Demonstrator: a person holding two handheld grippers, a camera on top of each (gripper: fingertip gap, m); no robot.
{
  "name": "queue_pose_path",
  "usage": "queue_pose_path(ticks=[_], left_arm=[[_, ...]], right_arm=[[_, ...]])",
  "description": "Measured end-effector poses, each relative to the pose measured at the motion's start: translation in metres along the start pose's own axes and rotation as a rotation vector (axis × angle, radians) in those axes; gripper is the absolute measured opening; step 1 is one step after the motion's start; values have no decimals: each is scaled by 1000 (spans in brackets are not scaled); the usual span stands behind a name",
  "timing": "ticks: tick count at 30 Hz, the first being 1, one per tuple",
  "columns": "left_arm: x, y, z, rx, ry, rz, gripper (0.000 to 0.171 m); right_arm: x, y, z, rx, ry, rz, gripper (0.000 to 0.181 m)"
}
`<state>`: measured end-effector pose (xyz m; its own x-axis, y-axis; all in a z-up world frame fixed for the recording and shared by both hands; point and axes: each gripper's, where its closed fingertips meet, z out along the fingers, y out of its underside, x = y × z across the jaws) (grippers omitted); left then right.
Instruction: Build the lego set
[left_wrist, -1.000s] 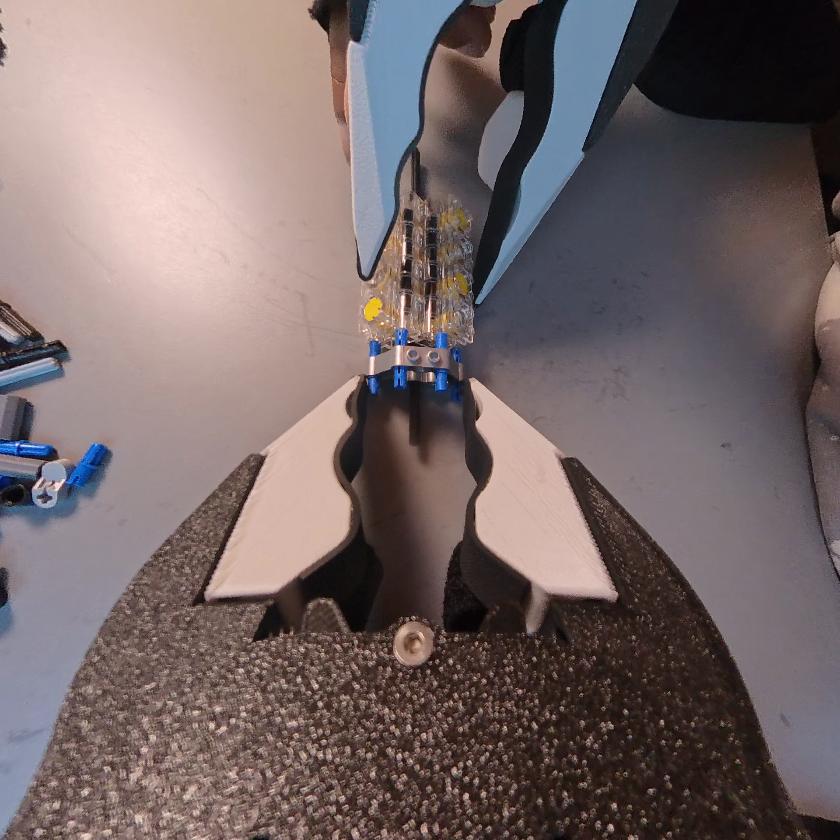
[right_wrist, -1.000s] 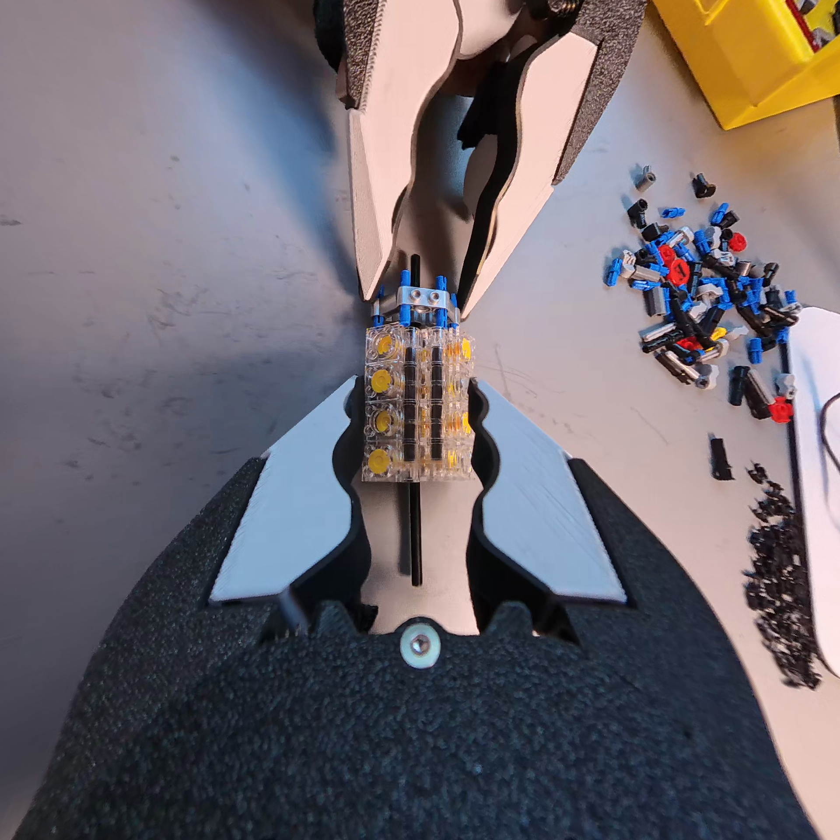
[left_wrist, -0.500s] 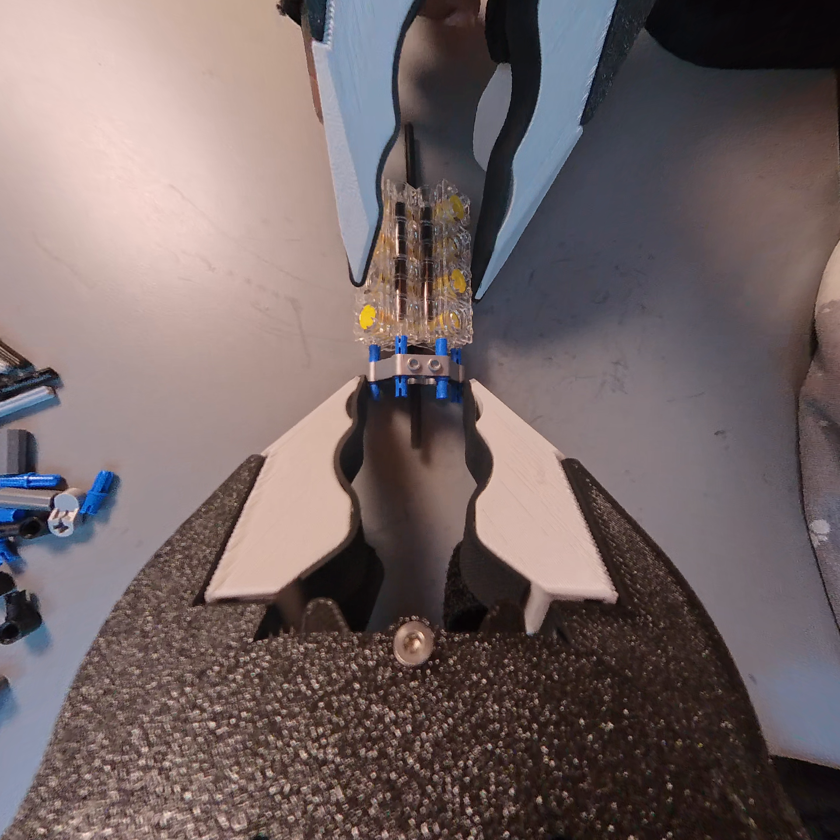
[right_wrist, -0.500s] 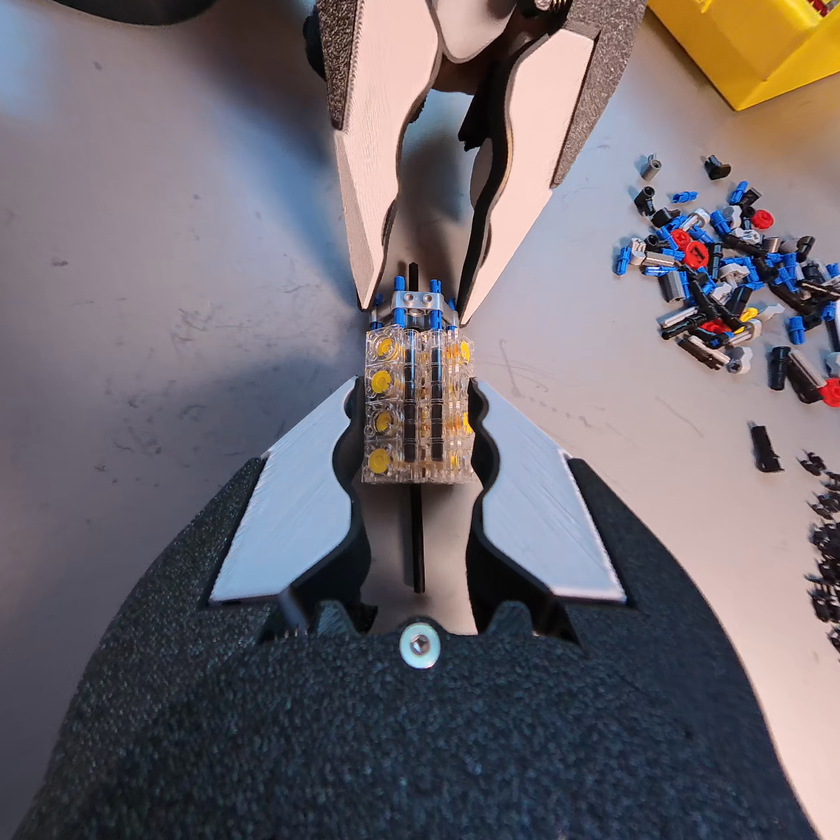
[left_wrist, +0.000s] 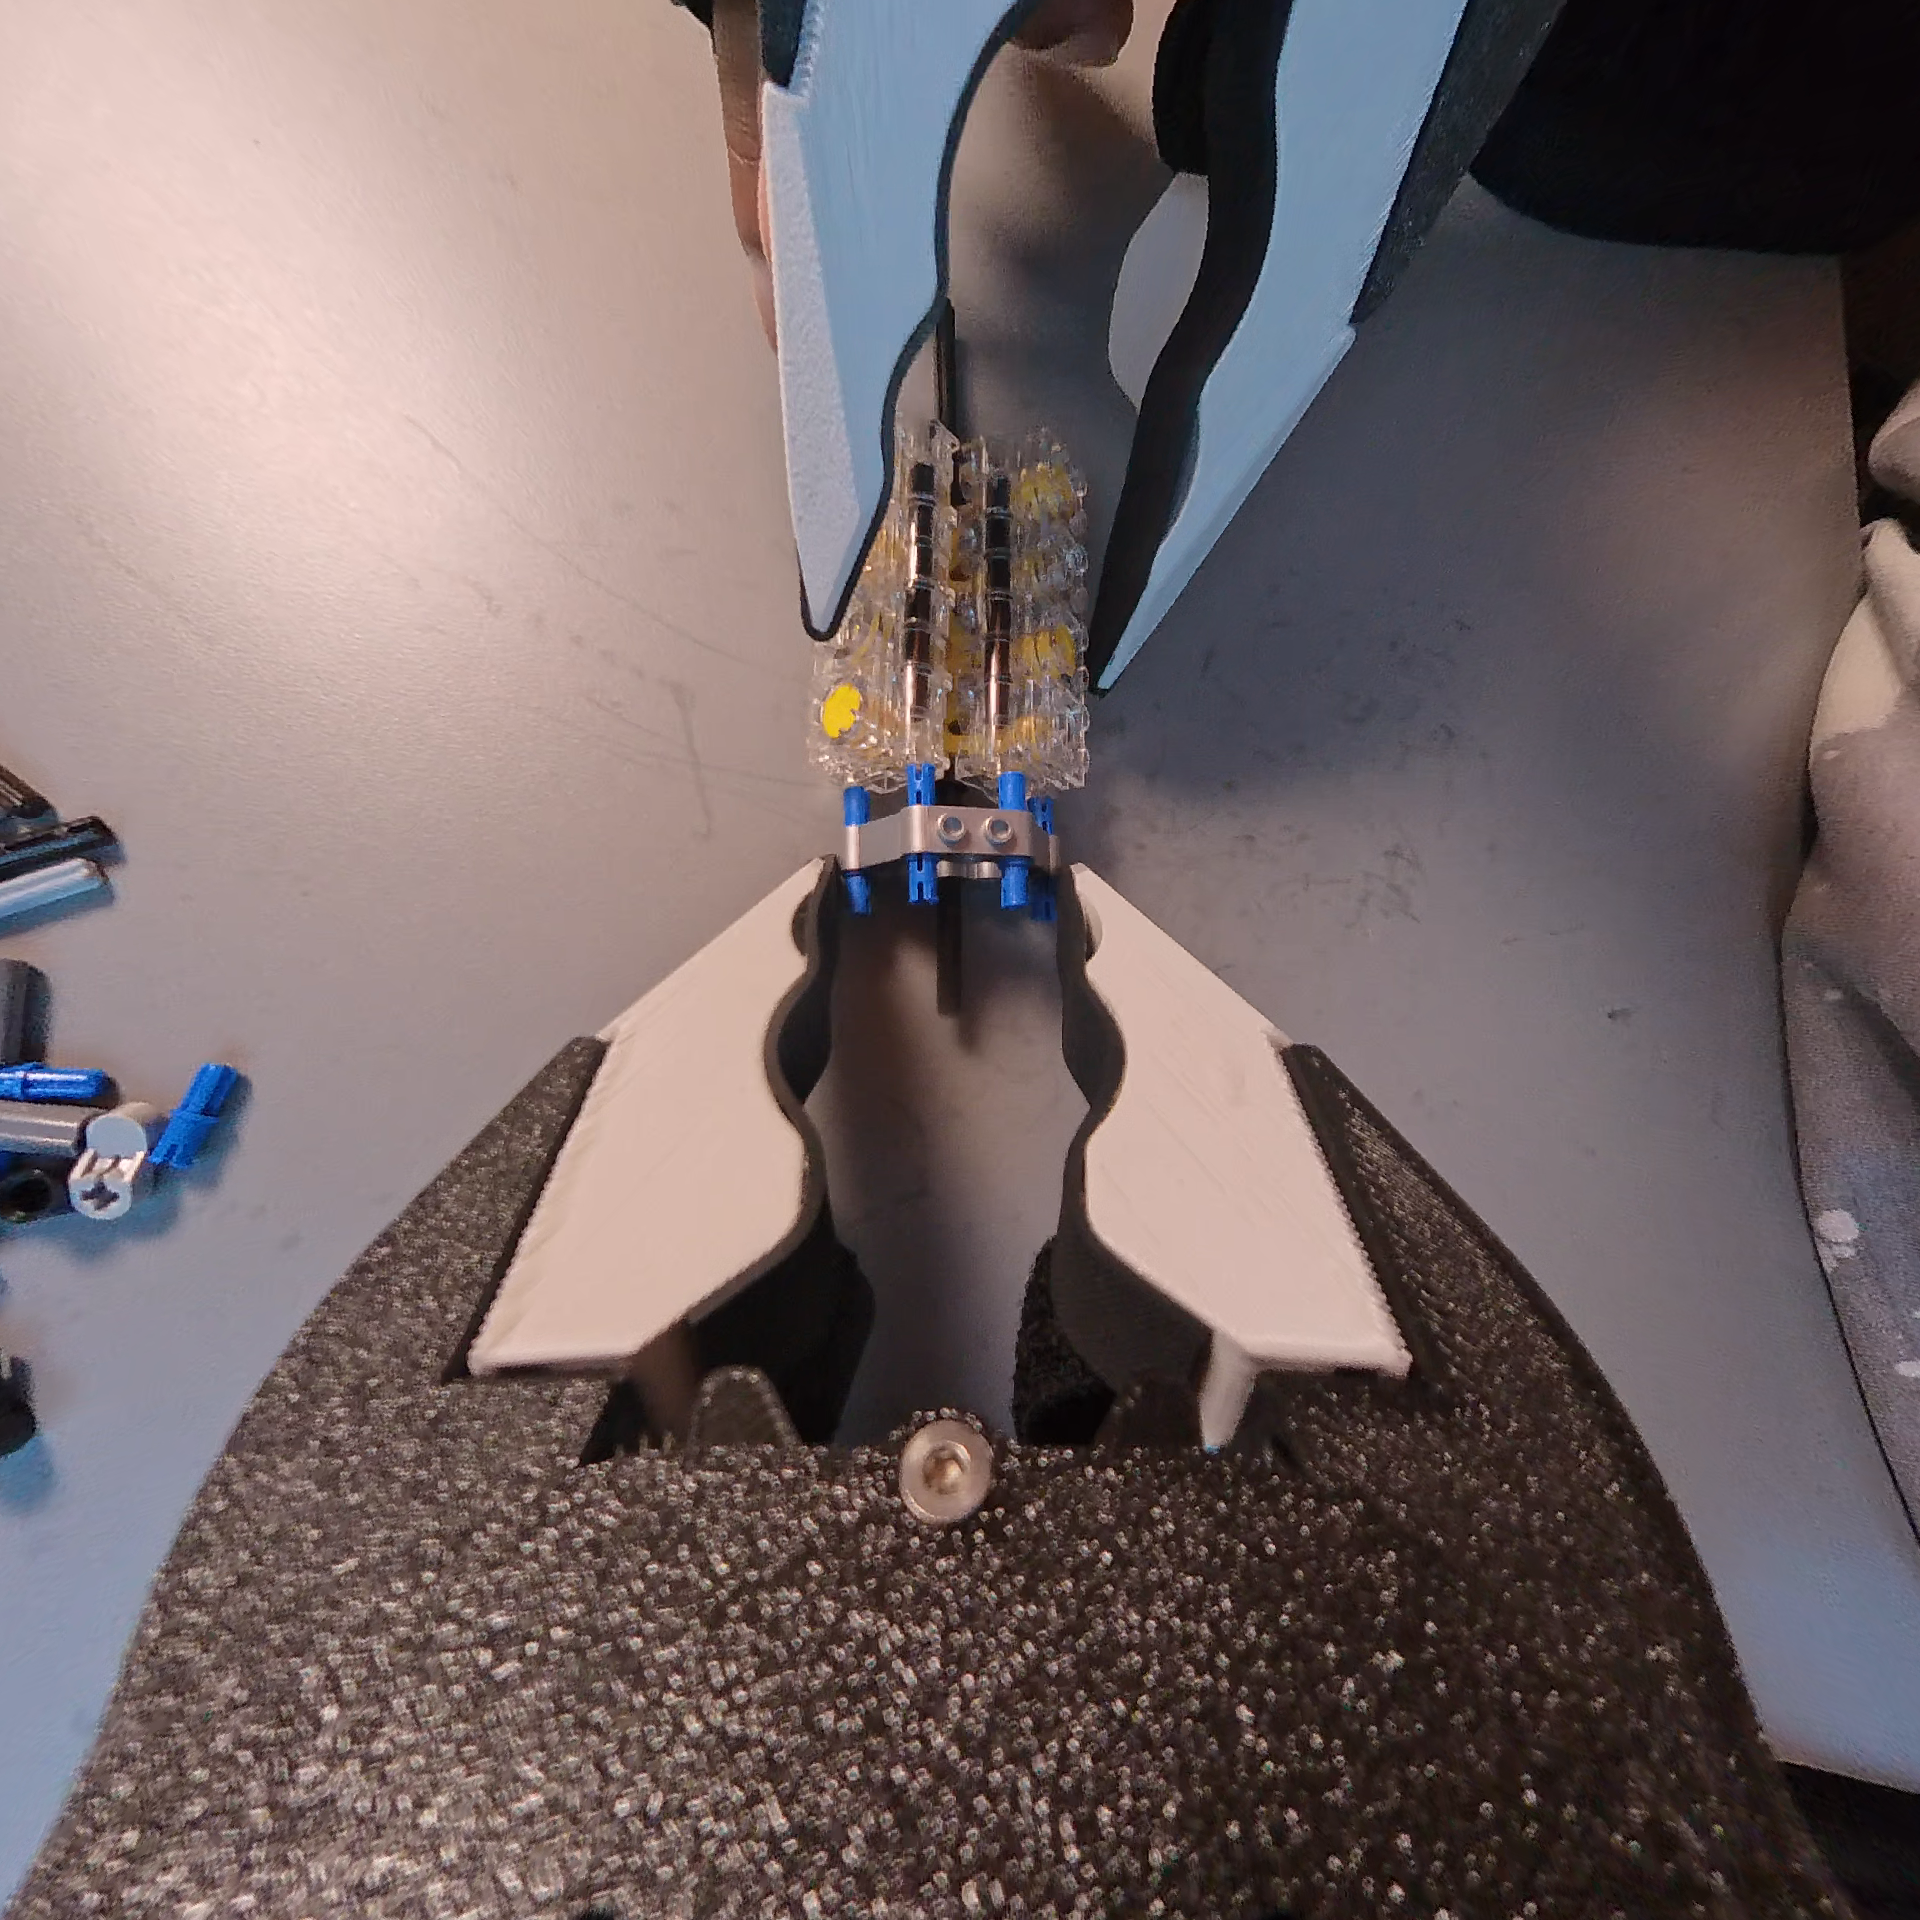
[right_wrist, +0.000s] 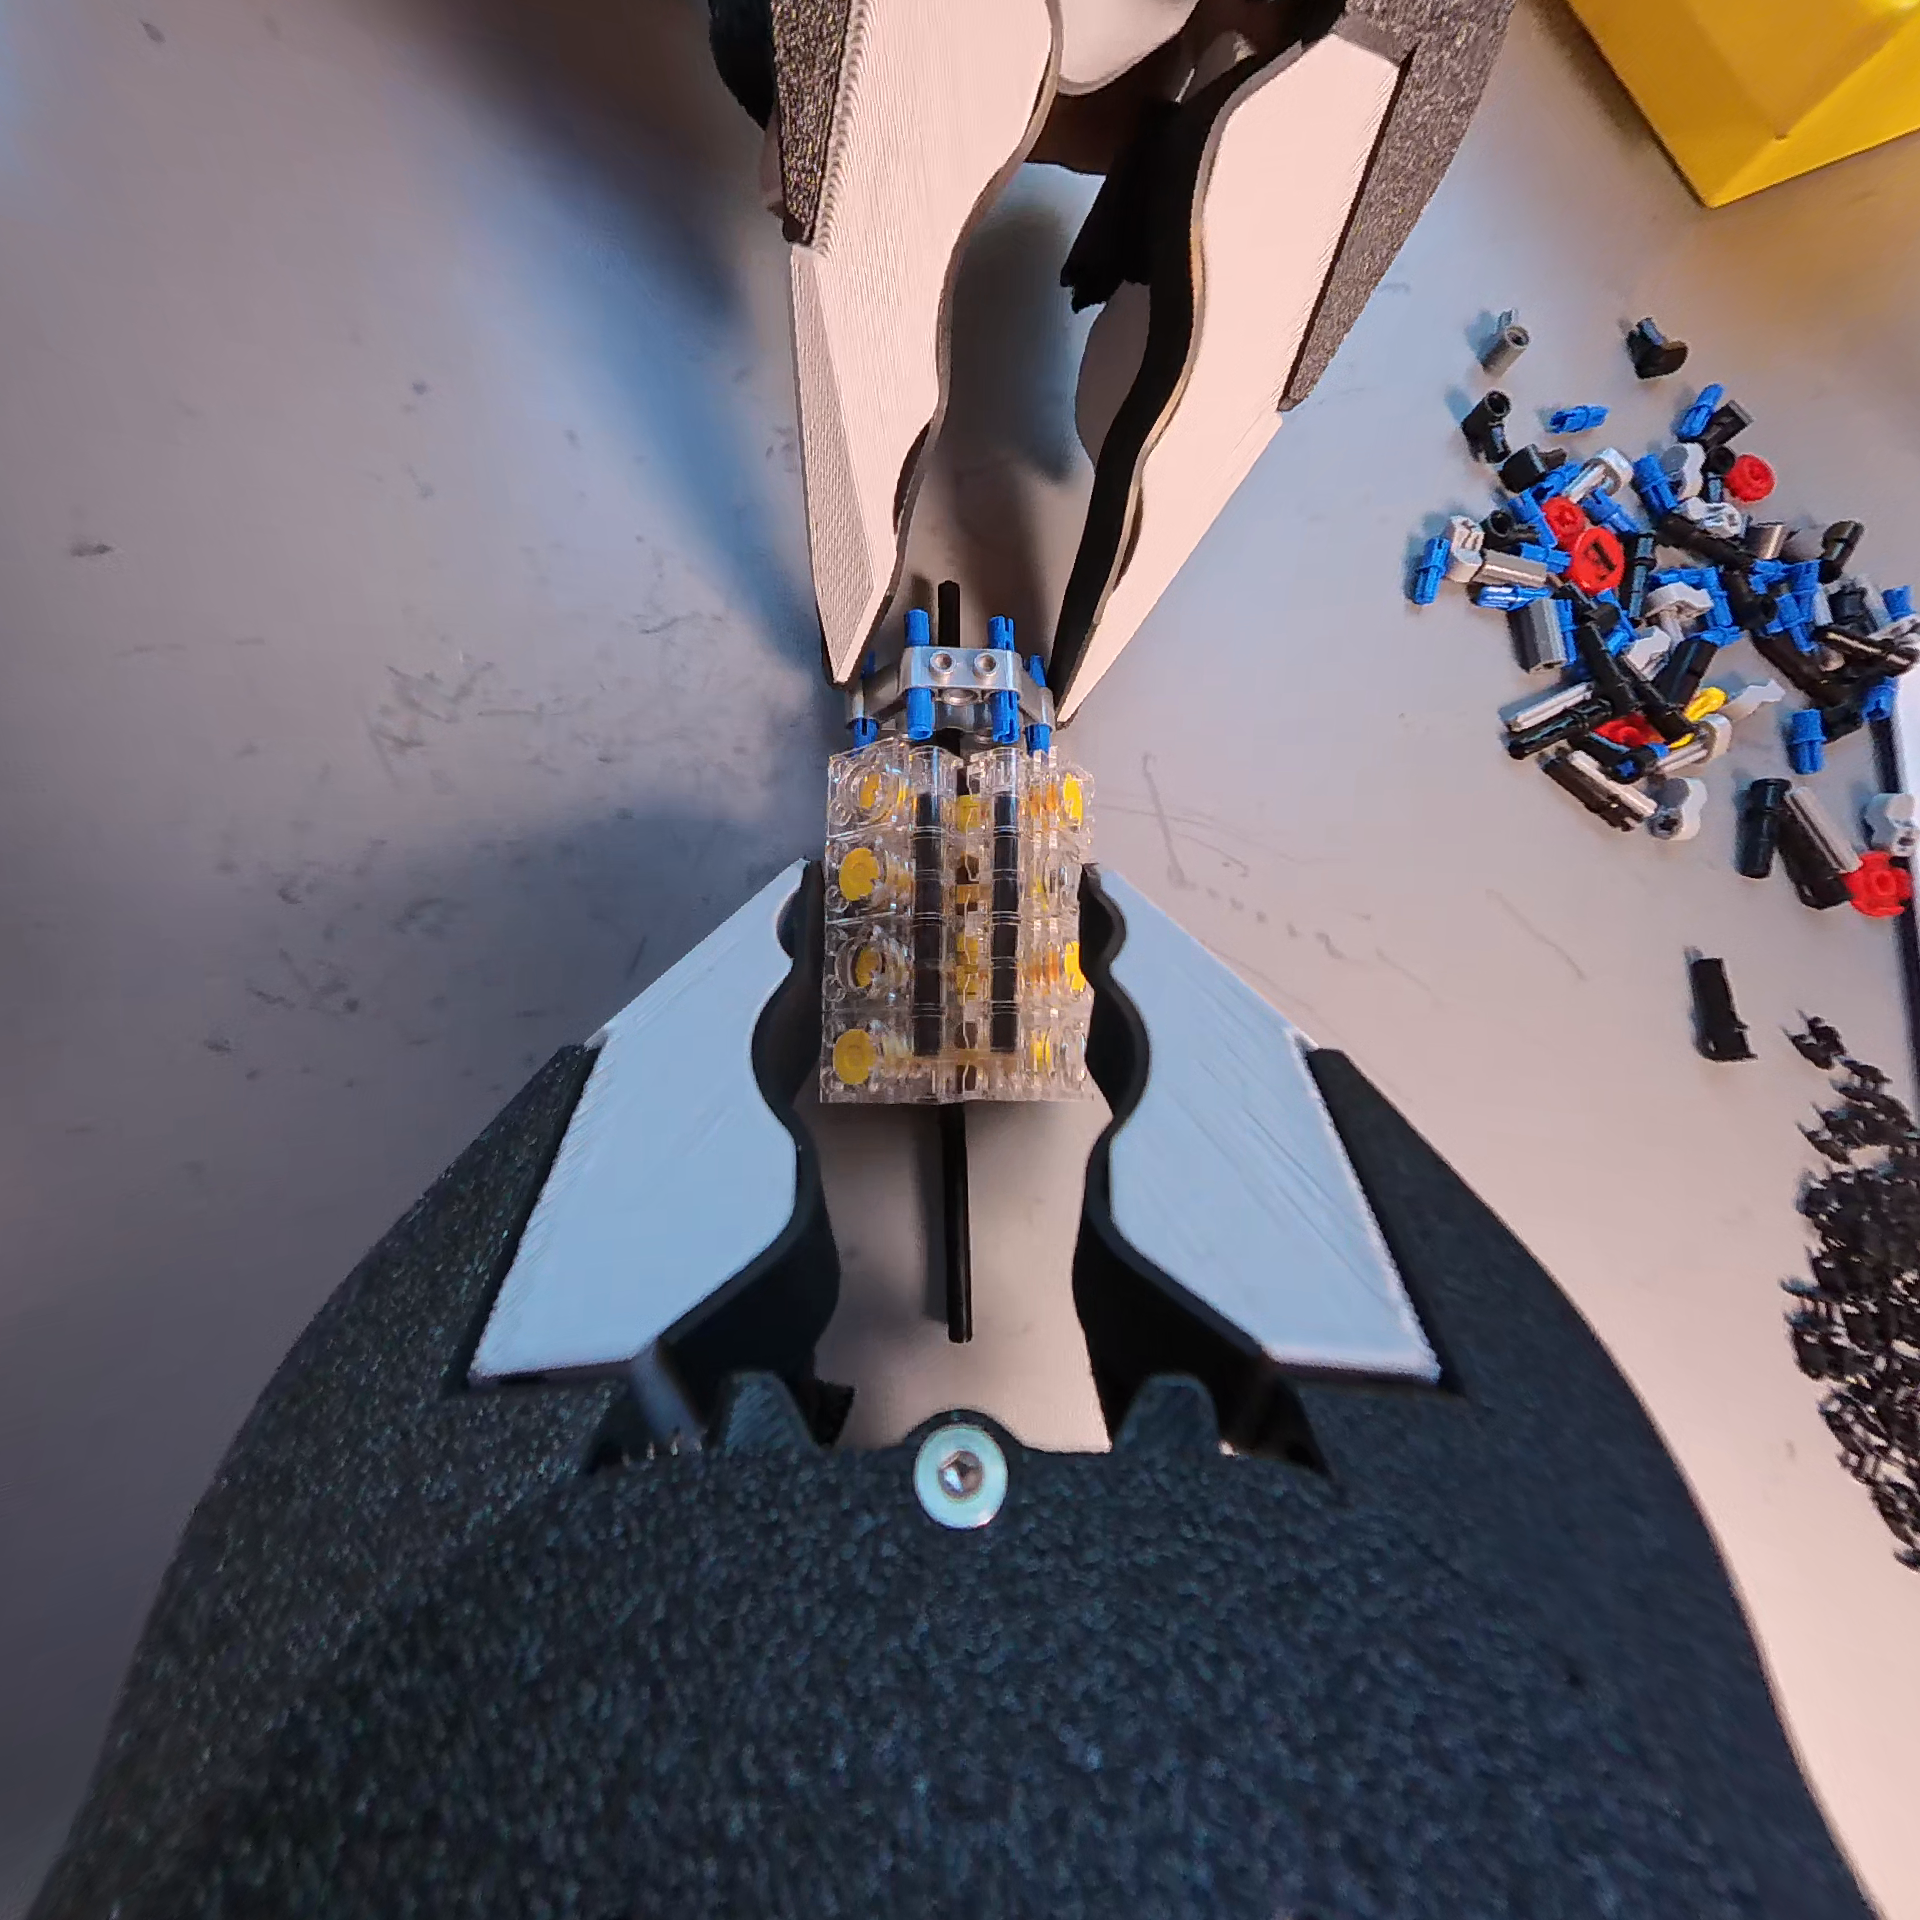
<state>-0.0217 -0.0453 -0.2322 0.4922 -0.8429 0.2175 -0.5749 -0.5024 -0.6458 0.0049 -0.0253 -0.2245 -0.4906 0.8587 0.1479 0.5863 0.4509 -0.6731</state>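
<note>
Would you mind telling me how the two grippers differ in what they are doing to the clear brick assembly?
The right gripper grips the clear block by its sides; the left gripper meets the grey connector with blue pins at the other end, its tips just at the piece. The right gripper's shell is smooth black, the left gripper's speckled grey. A black axle runs back between the right gripper's fingers; only a short stub shows on the left. Both face each other along the assembly.

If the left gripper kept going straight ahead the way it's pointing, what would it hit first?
Probably the grey connector with blue pins on the near end of the clear brick assembly, right at the left gripper fingertips. The right gripper holds that assembly beyond.
</note>
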Motion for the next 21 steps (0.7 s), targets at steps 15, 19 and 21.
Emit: queue_pose_path(ticks=[15, 19, 21], left_arm=[[1, -24, -5, 144, -19, 39, 57], [-1, -21, 12, 92, -43, 62, 52], [0, -19, 15, 79, -46, 68, 51]], right_arm=[[2, -1, 1, -43, -16, -11, 44], [1, -4, 2, -34, -17, -17, 43], [1, -4, 2, -33, -16, -20, 43]])
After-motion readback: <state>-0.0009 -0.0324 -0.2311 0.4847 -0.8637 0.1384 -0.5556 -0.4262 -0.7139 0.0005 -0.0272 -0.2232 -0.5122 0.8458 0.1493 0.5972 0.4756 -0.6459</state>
